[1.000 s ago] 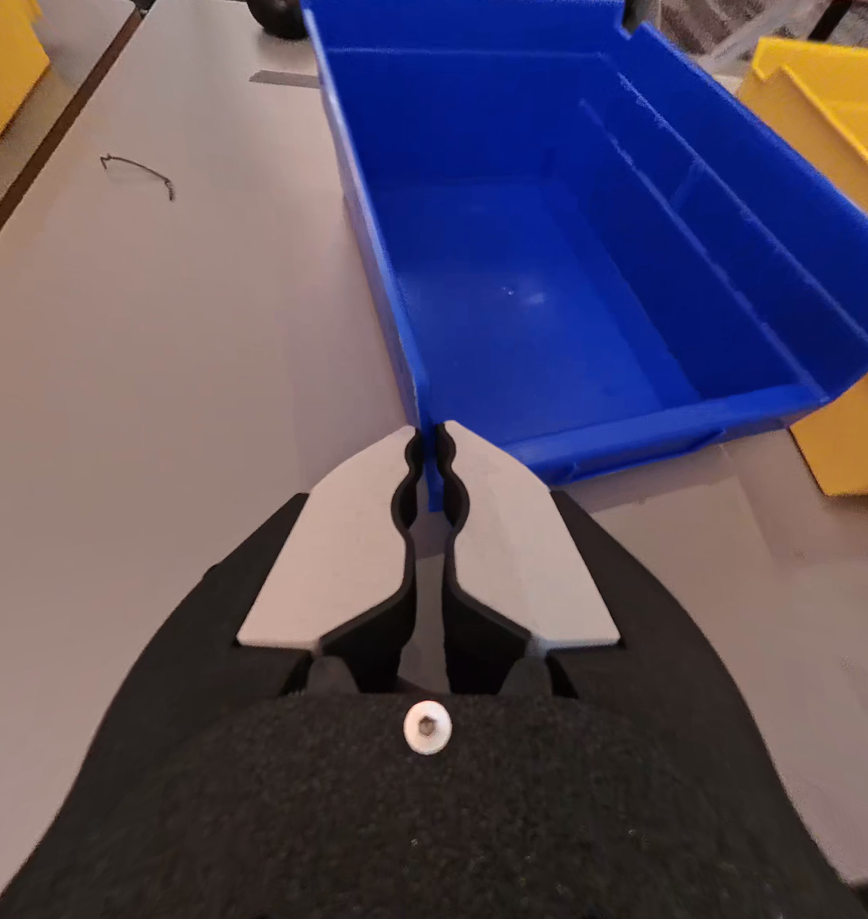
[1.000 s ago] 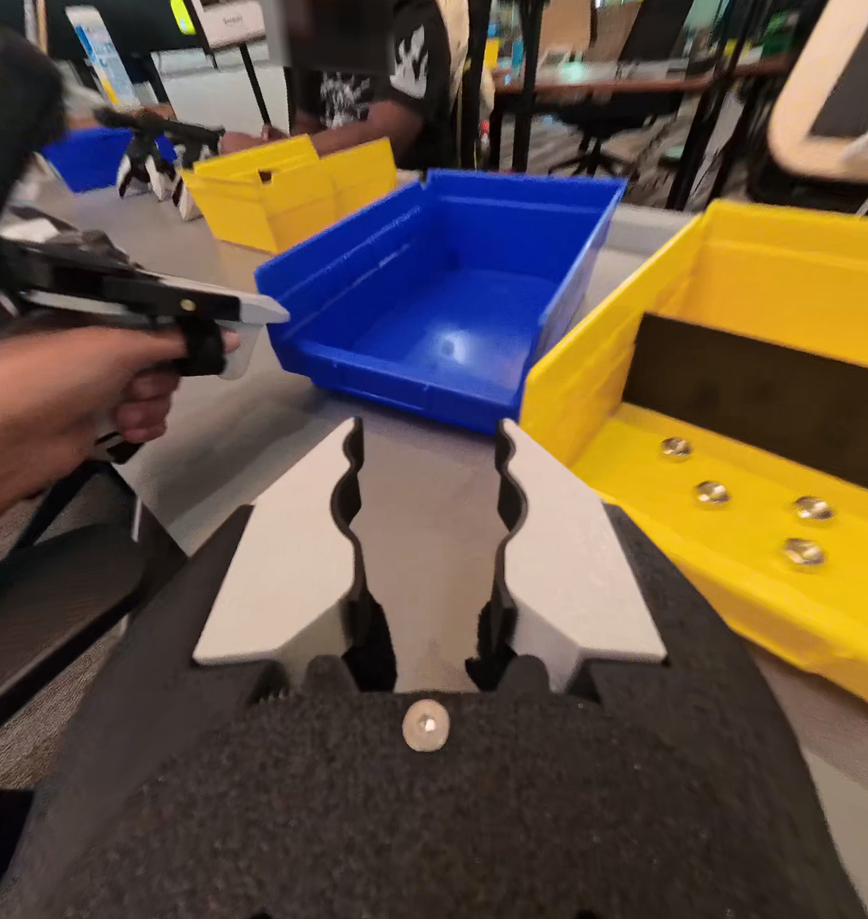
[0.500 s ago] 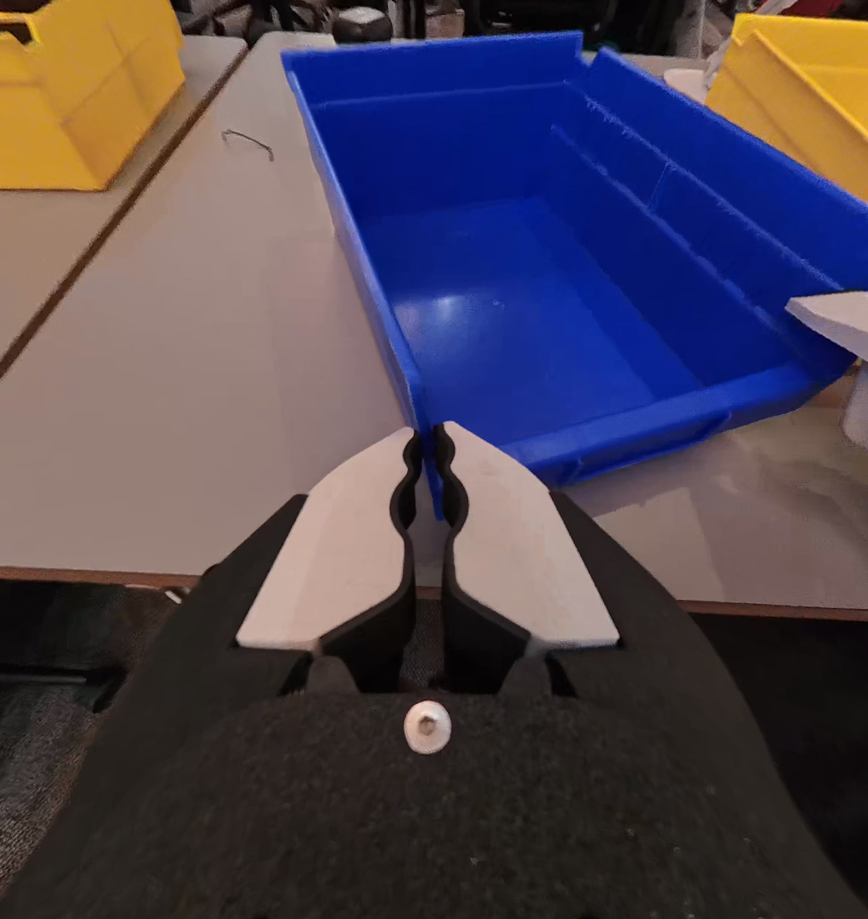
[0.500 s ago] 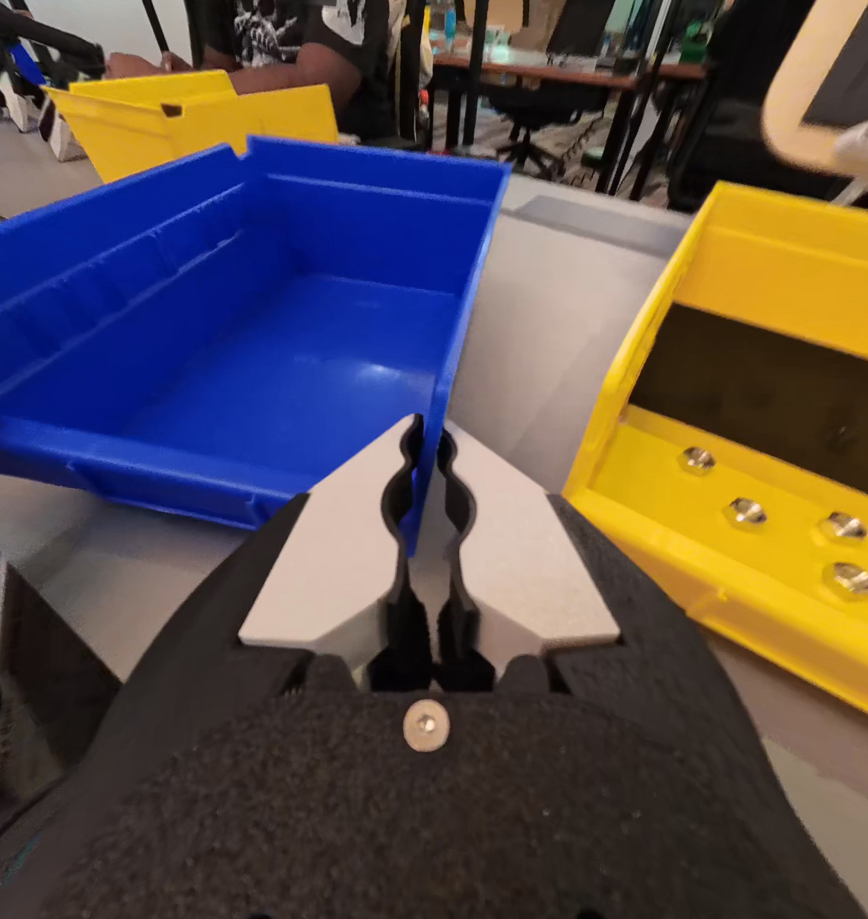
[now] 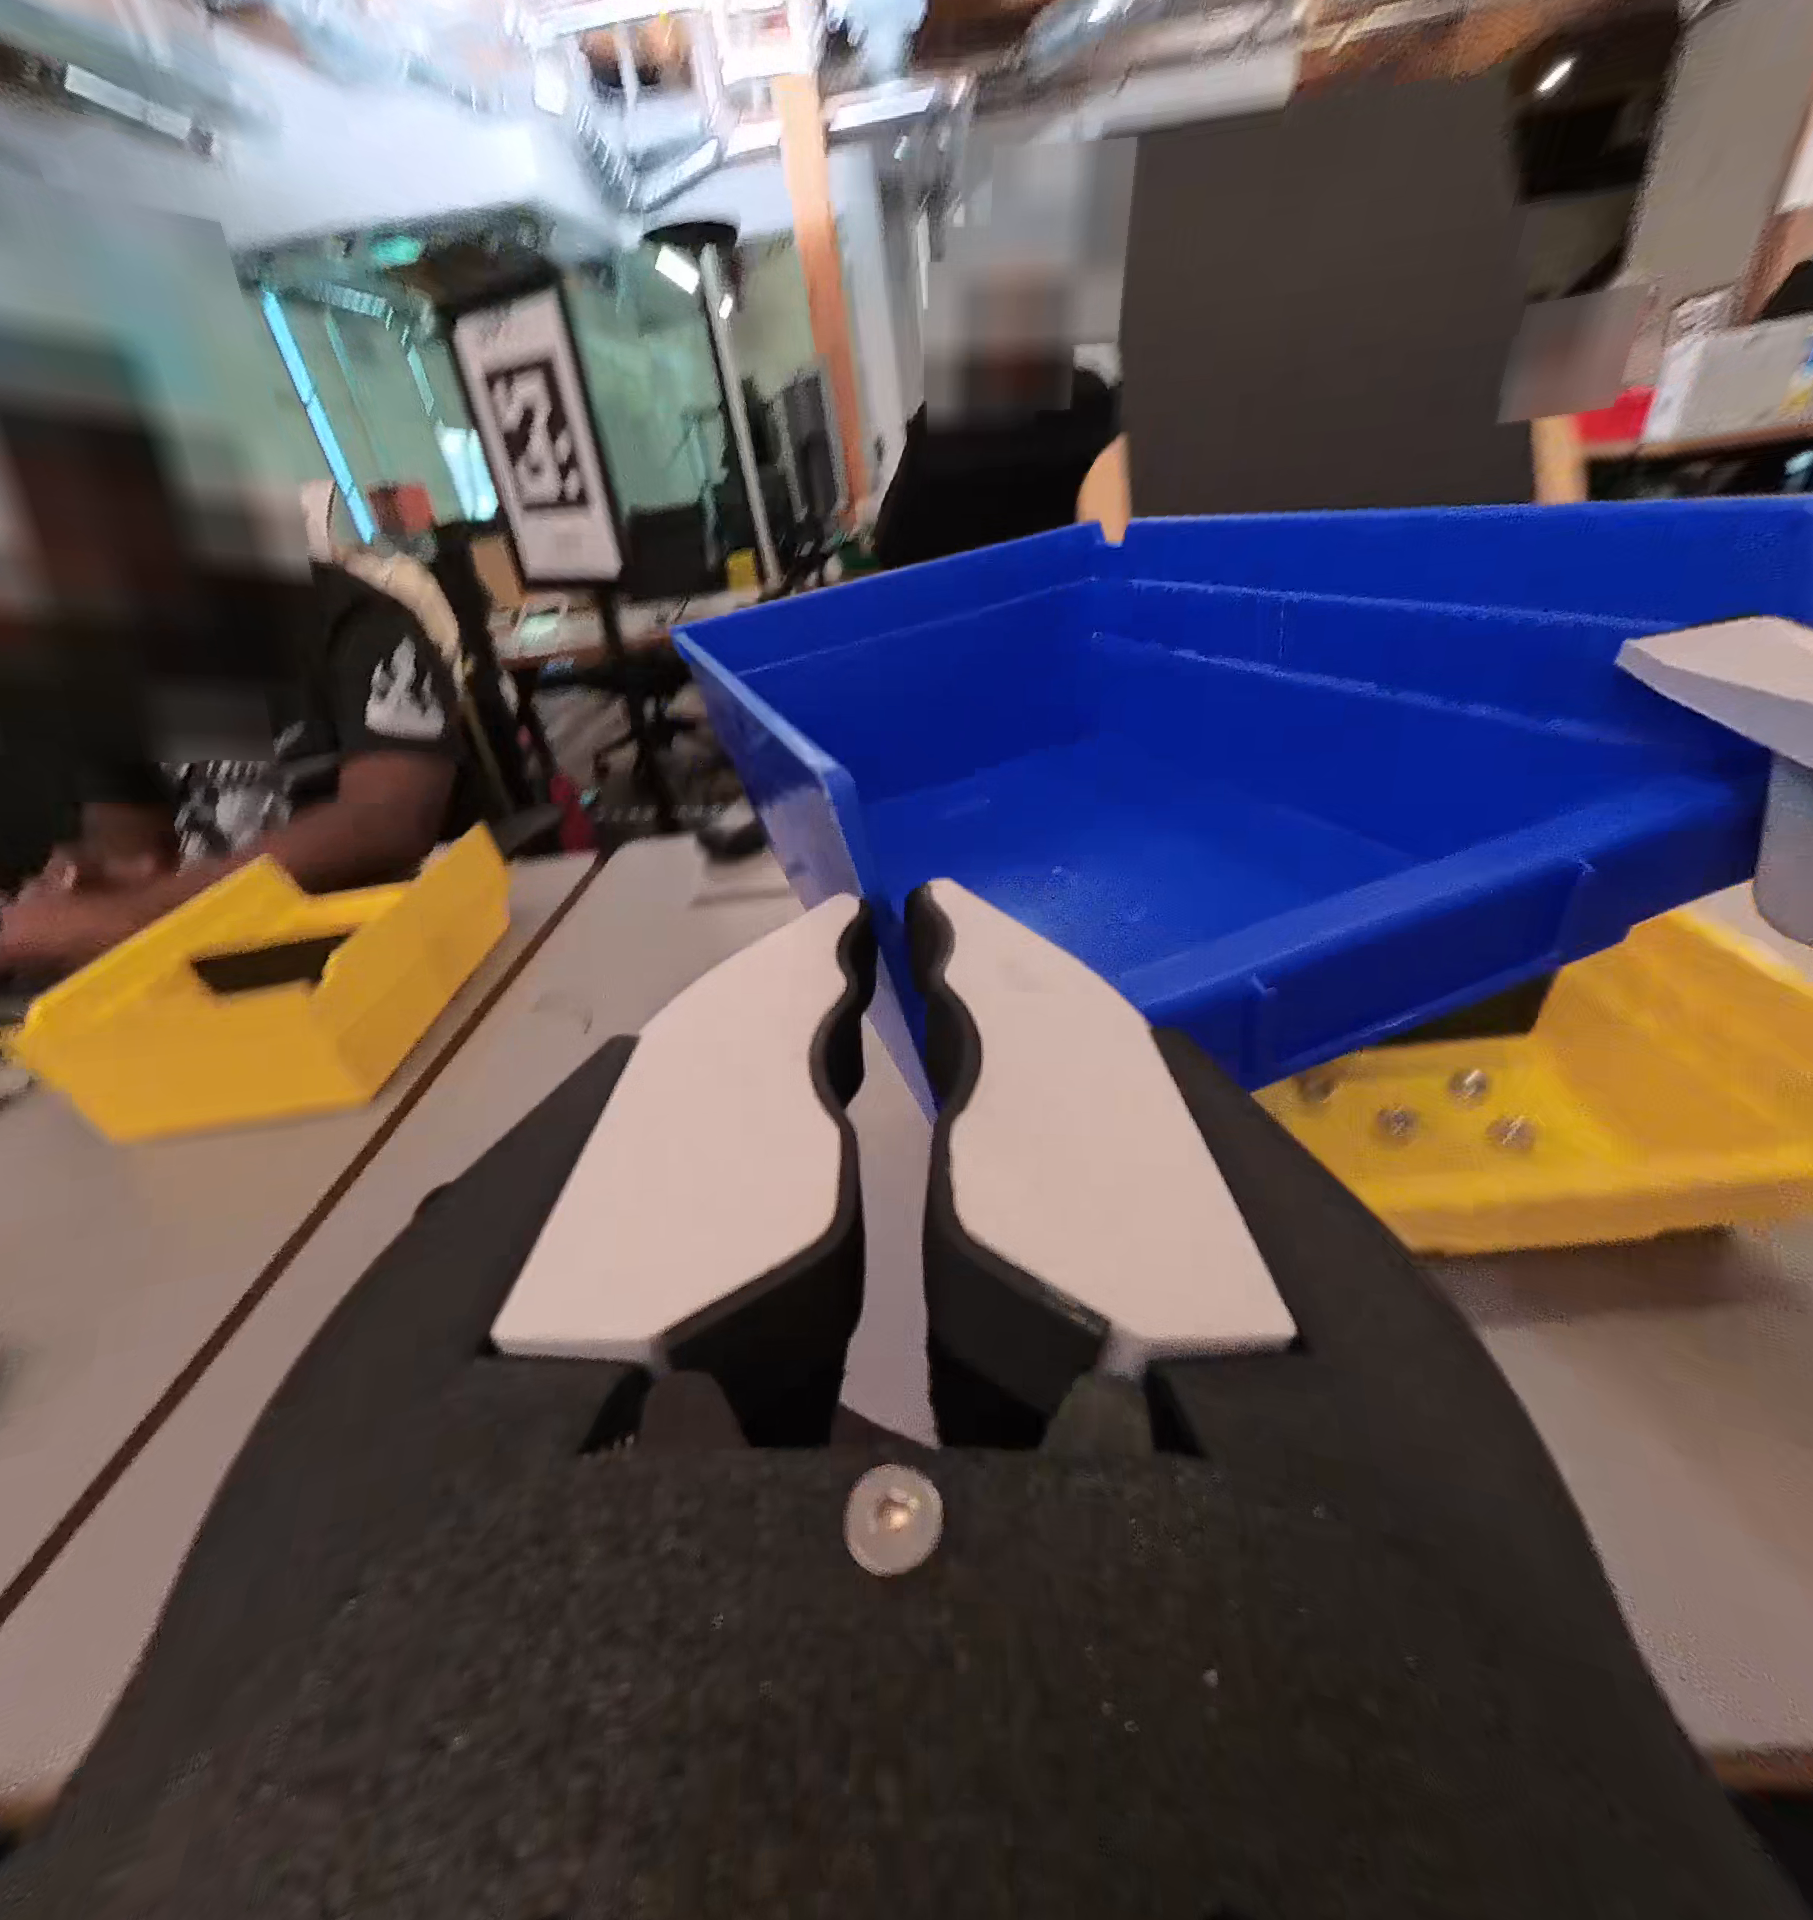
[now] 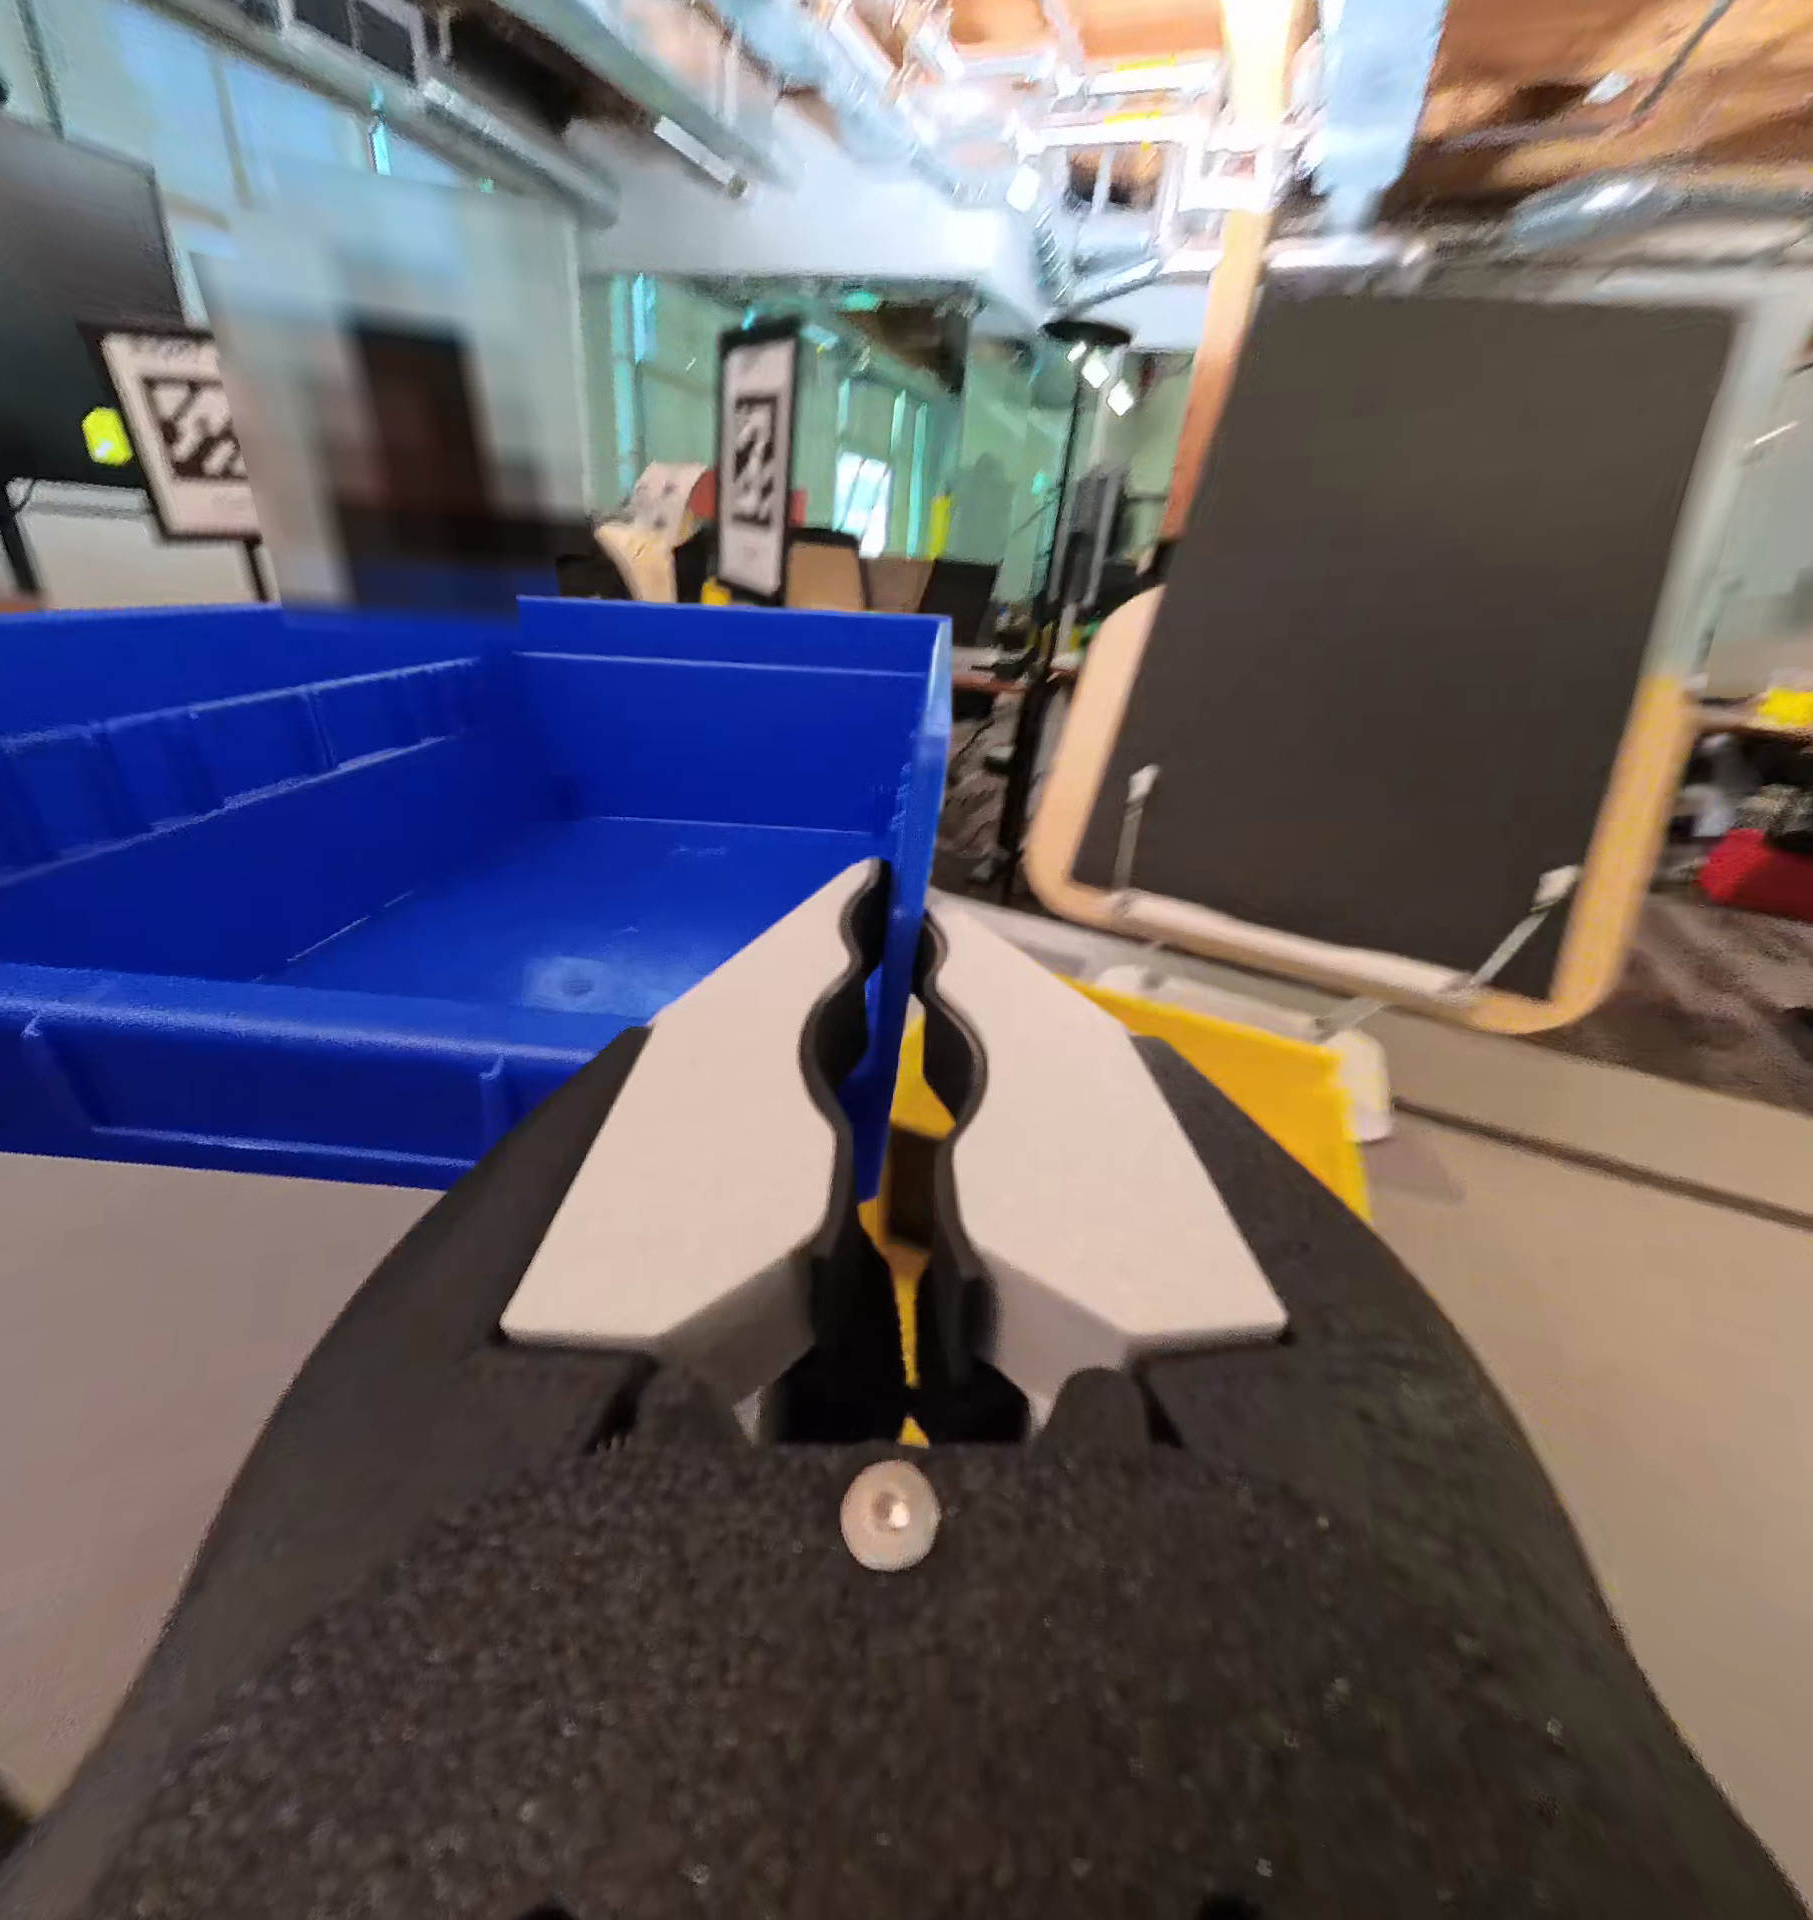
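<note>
An empty blue plastic bin hangs in the air above the table, held by both grippers. My left gripper is shut on the bin's left side wall near its front corner. My right gripper is shut on the bin's right side wall near the front. The right gripper's fingers also show at the right edge of the left wrist view. Below the bin stands a yellow bin with several metal nuts on its floor; it also shows in the right wrist view.
A second yellow bin stands on the neighbouring table at the left, by a seated person's arm. A dark panel with a wooden frame stands behind the table at the right. A seam runs between the two grey tables. The grippers' ends are close to 20 cm from one another.
Both grippers have lifted the blue bin off the table and carried it above the yellow bin with the nuts. Both views now tilt up toward the room. Both stay shut.
</note>
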Tool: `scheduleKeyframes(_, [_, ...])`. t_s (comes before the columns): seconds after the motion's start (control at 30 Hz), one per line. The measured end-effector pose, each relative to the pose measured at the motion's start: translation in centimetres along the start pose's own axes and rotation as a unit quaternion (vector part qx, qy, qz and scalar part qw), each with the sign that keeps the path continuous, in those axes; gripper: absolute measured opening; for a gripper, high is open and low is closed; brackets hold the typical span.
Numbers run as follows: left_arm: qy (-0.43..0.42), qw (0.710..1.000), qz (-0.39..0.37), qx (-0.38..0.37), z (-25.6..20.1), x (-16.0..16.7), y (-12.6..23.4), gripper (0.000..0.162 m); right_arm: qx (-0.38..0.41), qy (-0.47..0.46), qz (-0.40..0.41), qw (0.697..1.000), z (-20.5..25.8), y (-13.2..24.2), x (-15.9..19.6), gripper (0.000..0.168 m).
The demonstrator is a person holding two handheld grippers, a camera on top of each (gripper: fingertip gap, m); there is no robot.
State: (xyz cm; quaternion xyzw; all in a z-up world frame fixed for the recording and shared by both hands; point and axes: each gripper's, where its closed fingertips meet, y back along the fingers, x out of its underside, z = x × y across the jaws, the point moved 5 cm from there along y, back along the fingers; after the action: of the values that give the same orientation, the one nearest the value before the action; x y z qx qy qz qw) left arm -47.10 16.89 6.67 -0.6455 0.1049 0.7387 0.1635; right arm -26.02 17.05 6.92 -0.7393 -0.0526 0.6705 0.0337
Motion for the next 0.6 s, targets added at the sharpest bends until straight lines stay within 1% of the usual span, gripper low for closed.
scheduleKeyframes(0.1, [-0.016,0.997,-0.04,0.058,-5.6,-4.4,-2.8,0.006,0.063,0.003,-0.036,0.997,-6.8,2.1,-3.4,0.001])
scheduleKeyframes(0.17, [-0.031,0.993,-0.058,0.1,-10.5,-6.5,-4.9,0.007,0.109,-0.005,-0.043,0.993,-12.2,3.9,-4.6,0.001])
scheduleKeyframes(0.23, [-0.042,0.986,-0.062,0.147,-16.4,-7.6,-7.3,0.007,0.161,-0.018,-0.039,0.986,-18.2,5.9,-4.5,0.0])
scheduleKeyframes(0.3, [-0.048,0.978,-0.049,0.196,-22.8,-7.8,-9.4,0.007,0.206,-0.038,-0.022,0.978,-24.3,8.1,-3.2,0.002])
scheduleKeyframes(0.37, [-0.063,0.97,-0.033,0.231,-29.1,-7.0,-11.0,0.007,0.236,-0.072,0.009,0.969,-29.9,10.3,-0.8,0.001])
scheduleKeyframes(0.47, [-0.072,0.963,-0.007,0.259,-36.6,-4.3,-12.7,0.008,0.249,-0.121,0.051,0.96,-36.5,12.8,3.9,0.001])
scheduleKeyframes(0.53, [-0.068,0.961,0.02,0.268,-40.2,-1.7,-13.5,0.008,0.252,-0.125,0.083,0.956,-39.5,13.7,7.1,0.001])
scheduleKeyframes(0.6, [-0.065,0.959,0.044,0.273,-42.6,1.1,-14.0,0.008,0.247,-0.129,0.103,0.955,-41.4,14.3,10.0,0.002])
